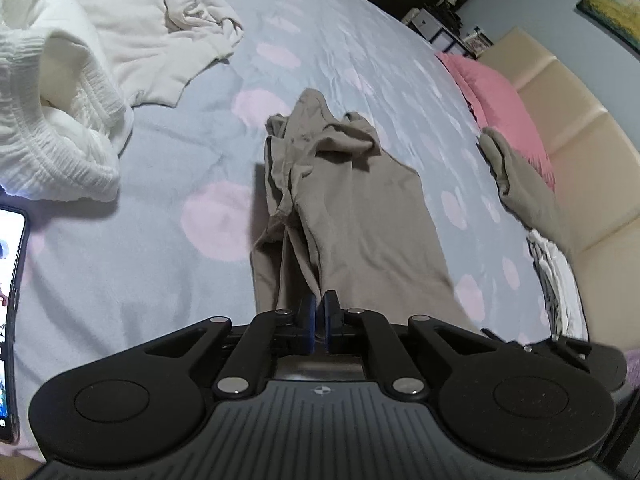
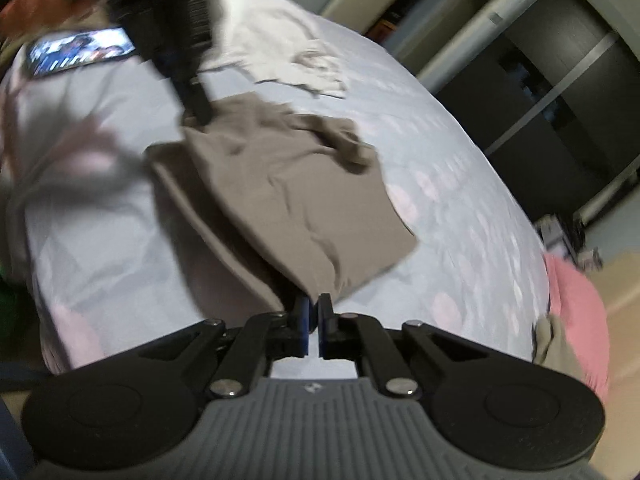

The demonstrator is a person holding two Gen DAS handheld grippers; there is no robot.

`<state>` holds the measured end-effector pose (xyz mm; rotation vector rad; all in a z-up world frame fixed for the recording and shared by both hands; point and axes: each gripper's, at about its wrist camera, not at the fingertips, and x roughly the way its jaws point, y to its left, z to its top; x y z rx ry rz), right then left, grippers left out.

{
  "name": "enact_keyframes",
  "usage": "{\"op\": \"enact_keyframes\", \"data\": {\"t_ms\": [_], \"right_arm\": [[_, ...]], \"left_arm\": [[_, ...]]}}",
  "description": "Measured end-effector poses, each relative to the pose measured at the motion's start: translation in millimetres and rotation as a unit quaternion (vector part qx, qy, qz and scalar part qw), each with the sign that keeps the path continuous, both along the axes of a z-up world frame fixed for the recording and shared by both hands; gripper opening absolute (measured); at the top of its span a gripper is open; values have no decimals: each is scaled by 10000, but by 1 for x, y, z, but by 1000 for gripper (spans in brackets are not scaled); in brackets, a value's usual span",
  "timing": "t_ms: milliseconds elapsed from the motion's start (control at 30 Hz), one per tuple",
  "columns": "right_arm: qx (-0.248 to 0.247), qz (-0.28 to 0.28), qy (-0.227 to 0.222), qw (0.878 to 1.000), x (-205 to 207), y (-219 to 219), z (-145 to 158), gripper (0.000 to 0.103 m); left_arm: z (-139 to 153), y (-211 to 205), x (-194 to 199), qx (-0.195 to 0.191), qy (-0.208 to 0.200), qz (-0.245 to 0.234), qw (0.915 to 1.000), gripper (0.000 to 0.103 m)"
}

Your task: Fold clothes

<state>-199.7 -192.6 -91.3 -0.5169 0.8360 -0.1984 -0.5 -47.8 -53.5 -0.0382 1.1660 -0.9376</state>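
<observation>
Taupe garment [image 1: 352,208] spread on pale blue, pink-dotted bedsheet [image 1: 152,240], bunched at far end. Pinched at near edge by left gripper [image 1: 319,312], jaws closed on fabric. Gripped likewise at another corner by right gripper [image 2: 314,312], jaws nearly together on cloth.

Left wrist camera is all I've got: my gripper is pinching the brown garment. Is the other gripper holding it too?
Observer: Yes. The right gripper is closed on another edge of the brown garment, which is lifted off the bed sheet there.
Operator: Anything behind me that I can't see?
Observer: A dark wardrobe stands beyond the far side of the bed.
Operator: Can you see my gripper from there?
Observer: Yes, blurred: the left gripper comes down onto the garment's far corner, with a hand behind it.
</observation>
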Motion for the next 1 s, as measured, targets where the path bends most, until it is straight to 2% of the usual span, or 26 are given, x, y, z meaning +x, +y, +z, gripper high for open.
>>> {"op": "enact_keyframes", "data": {"t_ms": [133,300,433,600,667,700,767,867,1000], "right_arm": [[133,87,312,9994,-1,2,-8,4],[351,-121,720,9967,10,-10,-22,4],[470,-61,889,9949,13,-10,-27,4],[859,-261,976,9912,8,-23,-20,8],[1023,-390,851,9903,4,-28,-11,16],[1056,-453,769,9904,3,-30,-7,20],[1077,-576,614,9906,1,-35,1,20],[1110,-764,421,9900,3,-46,9,23],[1170,-977,146,9882,11,-61,18,24]], "left_arm": [[-8,-5,-8,363,-52,-210,9991,2],[-26,-10,-14,719,-101,-349,9968,2],[-28,-12,-14,841,-144,-341,9958,3],[-8,-10,-21,1267,-752,-369,9884,8],[2,-9,-22,1171,-890,-318,9886,18],[8,-9,-23,1097,-973,-280,9888,18],[17,-12,-28,1018,-1235,-225,9869,20],[33,-23,-38,812,-1829,-215,9795,22],[32,-50,-43,545,-2102,-449,9751,22]]}}
